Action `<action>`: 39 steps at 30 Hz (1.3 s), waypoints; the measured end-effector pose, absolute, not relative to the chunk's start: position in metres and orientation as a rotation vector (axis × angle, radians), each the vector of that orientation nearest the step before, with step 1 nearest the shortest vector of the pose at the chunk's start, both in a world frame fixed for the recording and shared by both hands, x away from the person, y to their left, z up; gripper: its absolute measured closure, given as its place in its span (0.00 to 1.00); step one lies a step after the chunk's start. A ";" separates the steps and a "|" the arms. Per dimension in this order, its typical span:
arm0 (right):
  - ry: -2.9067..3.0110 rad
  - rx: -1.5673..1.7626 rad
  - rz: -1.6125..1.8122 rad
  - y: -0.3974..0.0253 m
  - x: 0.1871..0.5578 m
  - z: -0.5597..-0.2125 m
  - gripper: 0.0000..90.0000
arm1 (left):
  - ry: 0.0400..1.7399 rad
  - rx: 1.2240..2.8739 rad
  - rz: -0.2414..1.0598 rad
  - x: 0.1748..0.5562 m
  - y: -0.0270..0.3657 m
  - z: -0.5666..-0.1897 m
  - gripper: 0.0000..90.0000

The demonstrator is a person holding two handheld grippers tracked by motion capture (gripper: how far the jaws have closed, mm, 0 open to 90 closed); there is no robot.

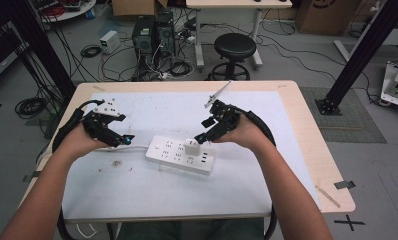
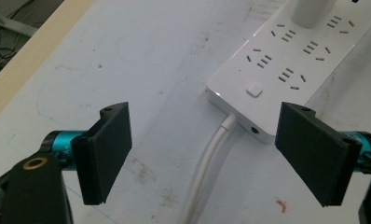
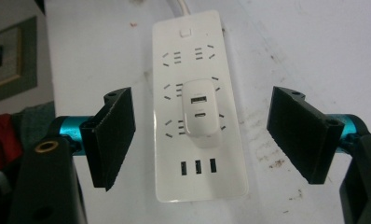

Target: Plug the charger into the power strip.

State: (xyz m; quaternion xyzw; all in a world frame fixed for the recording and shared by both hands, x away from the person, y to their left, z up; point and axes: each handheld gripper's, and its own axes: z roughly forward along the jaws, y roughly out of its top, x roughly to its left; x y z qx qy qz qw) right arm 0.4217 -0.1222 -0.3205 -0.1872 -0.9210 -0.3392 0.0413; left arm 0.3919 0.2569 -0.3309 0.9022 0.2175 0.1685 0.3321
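Right gripper point(image 3: 200, 135), its own view: the two black jaws stand wide apart and hold nothing. Between and just beyond them lies the white power strip point(image 3: 200, 177), its three small USB ports nearest, then the white charger point(image 3: 201, 112) plugged into the middle sockets, with two ports on its upper face, and farthest the strip's square switch point(image 3: 187, 32) and the start of the white cord point(image 3: 180, 5).

Left gripper point(image 2: 204, 149), its own view: the jaws are likewise spread and empty. Between them runs the cord point(image 2: 207, 163), meeting the switch end of the strip point(image 2: 277, 70) just ahead; the charger point(image 2: 312, 11) shows cut off at the upper edge. This view alone shows the small round socket beside the cord entry and reddish specks on the white table sheet point(image 2: 141, 60) near the jaws.

High view: both hands hold their grippers over the table point(image 1: 307, 145), the left gripper point(image 1: 122, 137) beside the cord end of the strip point(image 1: 179, 156) and the right gripper point(image 1: 204, 134) just above the charger point(image 1: 191, 146). Farther off stand a black stool point(image 1: 234, 47) and computer towers point(image 1: 152, 32) on the cable-strewn floor.
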 end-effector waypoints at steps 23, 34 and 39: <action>-2.725 -0.765 -1.413 -0.208 0.411 -0.308 0.21 | 0.520 2.296 0.457 0.391 0.250 -0.317 0.20; -2.742 -0.781 -1.390 -0.214 0.414 -0.305 0.21 | 0.529 2.291 0.460 0.393 0.249 -0.317 0.20; -2.744 -0.784 -1.374 -0.214 0.415 -0.304 0.21 | 0.533 2.276 0.459 0.395 0.250 -0.316 0.20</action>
